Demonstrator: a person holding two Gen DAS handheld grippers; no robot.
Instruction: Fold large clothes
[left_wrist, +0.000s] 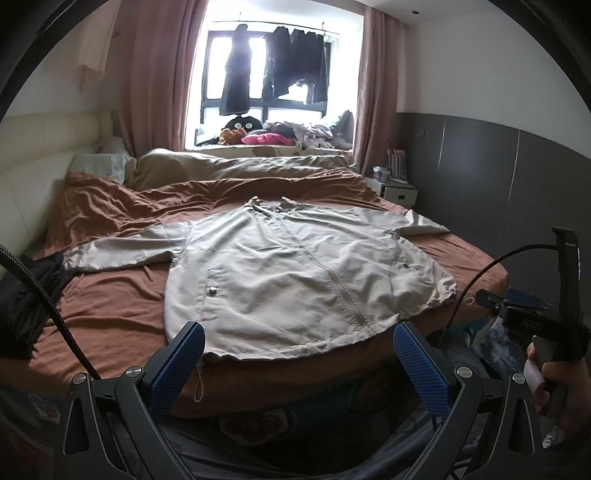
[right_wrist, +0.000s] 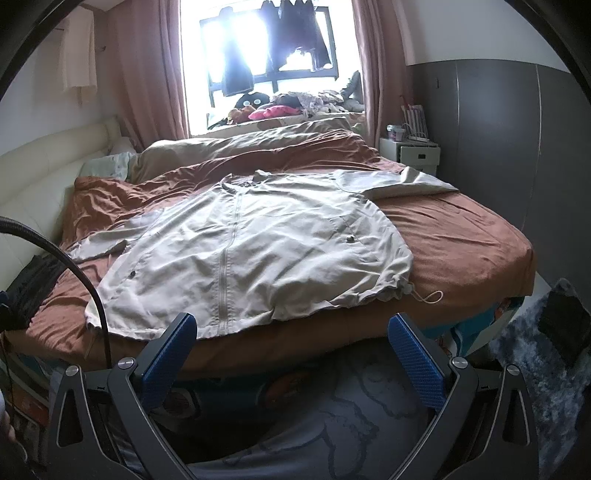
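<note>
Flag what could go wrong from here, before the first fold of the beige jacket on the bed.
1. The beige zip-front jacket has its hem at the edge of the rust-brown bedsheet; a pull could slide it off.
2. The hem drawstring loop could snag the open right tongs.
3. The black cable arching beside the open left tongs could drag across the left sleeve.
</note>
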